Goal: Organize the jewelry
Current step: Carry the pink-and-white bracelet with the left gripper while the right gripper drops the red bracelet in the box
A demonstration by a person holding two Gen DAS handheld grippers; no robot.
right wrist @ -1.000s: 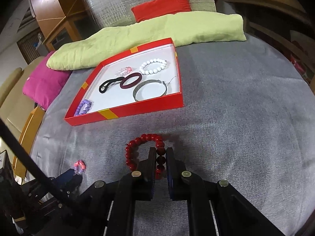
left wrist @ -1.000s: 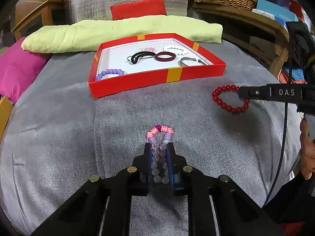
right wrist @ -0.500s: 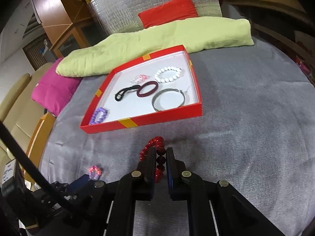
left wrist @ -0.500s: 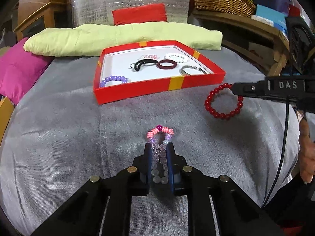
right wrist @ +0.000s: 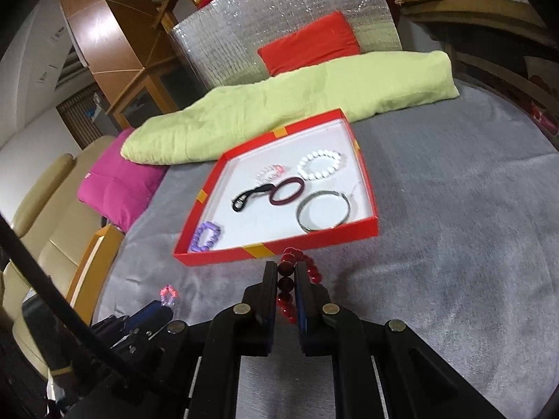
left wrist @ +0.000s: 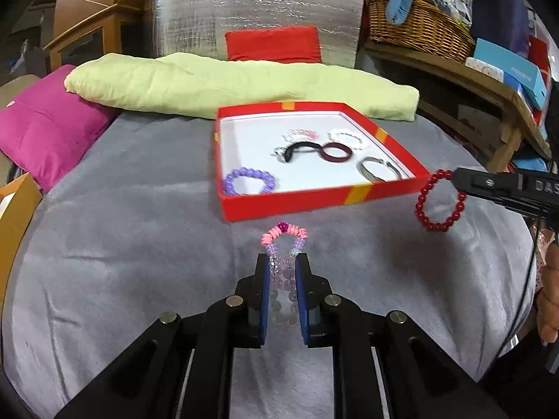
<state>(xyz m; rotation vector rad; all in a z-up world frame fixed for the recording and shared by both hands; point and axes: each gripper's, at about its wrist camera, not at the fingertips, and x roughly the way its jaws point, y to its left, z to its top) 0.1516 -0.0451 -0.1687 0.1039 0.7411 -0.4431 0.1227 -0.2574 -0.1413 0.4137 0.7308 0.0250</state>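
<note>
A red tray (left wrist: 290, 207) (right wrist: 276, 246) with a white floor sits on the grey cloth and holds several bracelets, among them a purple bead one (left wrist: 249, 179) (right wrist: 206, 235), a white bead one (right wrist: 319, 164) and a silver bangle (right wrist: 323, 209). My left gripper (left wrist: 283, 262) is shut on a pink and lilac bead bracelet (left wrist: 284, 235), held above the cloth in front of the tray; it shows small in the right wrist view (right wrist: 168, 294). My right gripper (right wrist: 283, 269) is shut on a red bead bracelet (right wrist: 288, 288) (left wrist: 440, 202), held in the air at the tray's near right corner.
A long lime cushion (left wrist: 241, 83) lies behind the tray, a magenta pillow (left wrist: 45, 129) at the left edge. A wooden shelf with a wicker basket (left wrist: 419, 28) stands at the right. Grey cloth (right wrist: 454, 244) spreads to the right of the tray.
Both grippers have risen and moved toward the tray with their bracelets. The red bracelet has left the cloth and now hangs in the air by the tray's corner.
</note>
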